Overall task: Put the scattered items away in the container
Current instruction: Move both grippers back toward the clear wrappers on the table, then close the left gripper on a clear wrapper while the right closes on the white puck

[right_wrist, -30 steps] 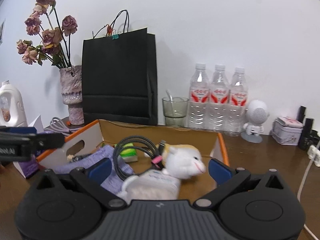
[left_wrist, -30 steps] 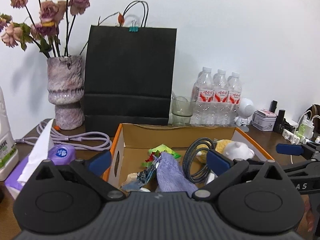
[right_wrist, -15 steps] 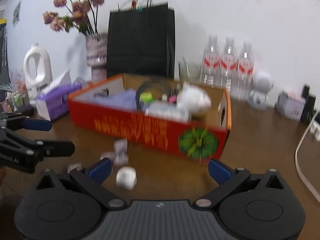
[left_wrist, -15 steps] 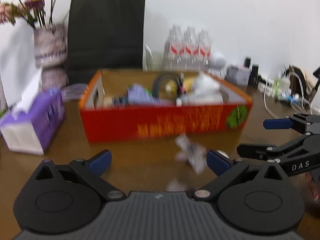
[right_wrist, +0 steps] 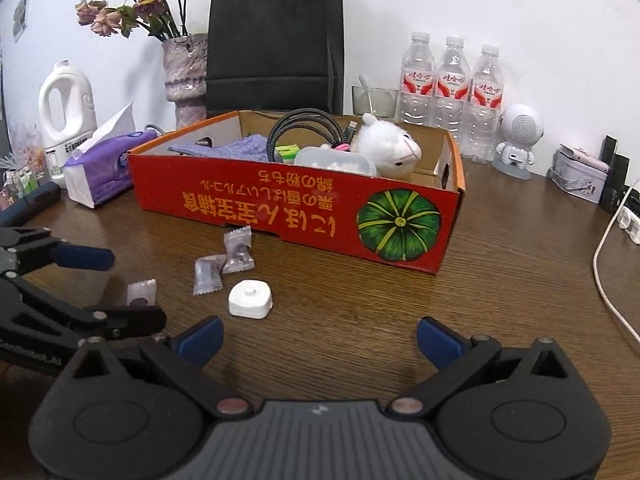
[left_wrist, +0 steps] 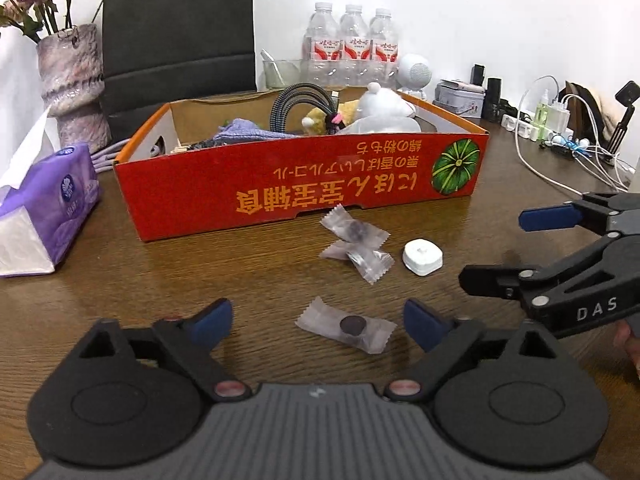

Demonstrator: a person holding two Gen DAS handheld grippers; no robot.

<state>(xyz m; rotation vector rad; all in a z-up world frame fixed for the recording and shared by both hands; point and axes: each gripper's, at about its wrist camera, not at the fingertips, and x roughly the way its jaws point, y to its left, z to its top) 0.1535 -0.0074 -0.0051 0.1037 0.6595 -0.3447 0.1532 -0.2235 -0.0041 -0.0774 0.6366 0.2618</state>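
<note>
Dark wood-grain counter point(left_wrist: 260, 280) against a white wall. Red cardboard box point(left_wrist: 304, 184) with pumpkin print, part-filled: plush lamb point(right_wrist: 388, 146), coiled cable point(left_wrist: 296, 108), purple cloth. In front of the box, loose: three clear-wrapped candies, the nearest point(left_wrist: 346, 325) between the left tongs point(left_wrist: 318, 318), whose jaws have just been closing yet stand apart, not touching it; white square cap point(left_wrist: 423, 258) beside them. Right view alone shows a white jug point(right_wrist: 66, 106); left view alone, chargers point(left_wrist: 554, 116). Right tongs point(right_wrist: 318, 336) apart, empty.
</note>
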